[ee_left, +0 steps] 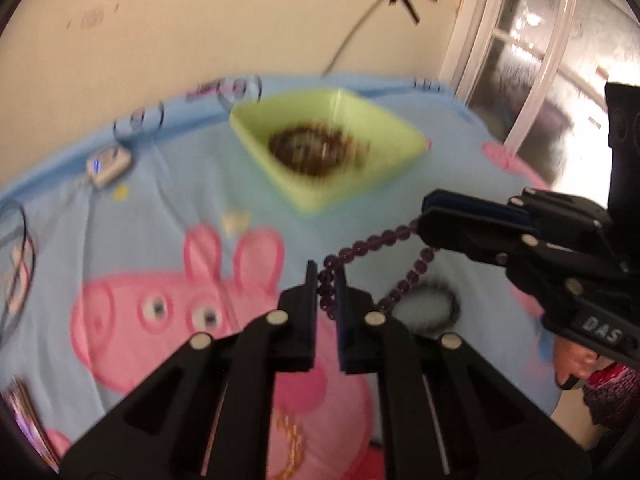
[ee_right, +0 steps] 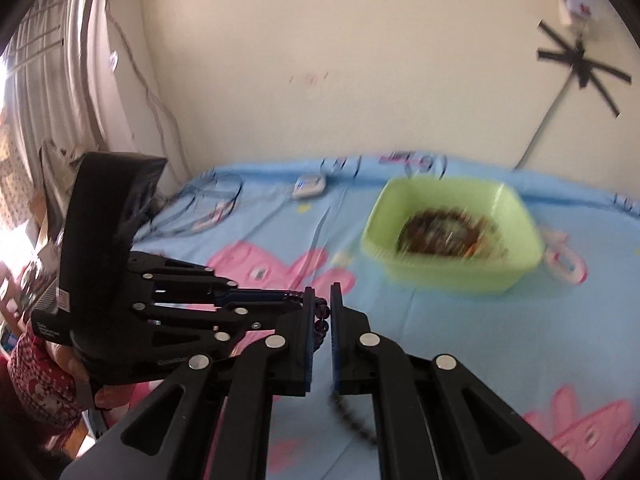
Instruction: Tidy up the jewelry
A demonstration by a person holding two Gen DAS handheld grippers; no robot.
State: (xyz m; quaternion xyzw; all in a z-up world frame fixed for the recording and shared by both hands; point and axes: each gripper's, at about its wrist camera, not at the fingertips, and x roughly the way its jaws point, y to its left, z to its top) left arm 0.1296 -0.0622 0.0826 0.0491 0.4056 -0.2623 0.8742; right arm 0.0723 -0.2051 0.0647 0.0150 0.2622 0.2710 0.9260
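A purple bead bracelet hangs stretched between both grippers above the blue cartoon-pig bedsheet. My left gripper is shut on one end of it. My right gripper enters from the right and is shut on the other end. In the right wrist view the right gripper pinches the bracelet, with the left gripper meeting it from the left. A green plastic tub with brown bead jewelry inside sits beyond; it also shows in the right wrist view. A dark bracelet lies on the sheet below.
A small white device with a cable lies at the back left of the sheet. A wall stands behind the bed, with black tape and a cord. A window is at the right. Another dark bead string lies under the right gripper.
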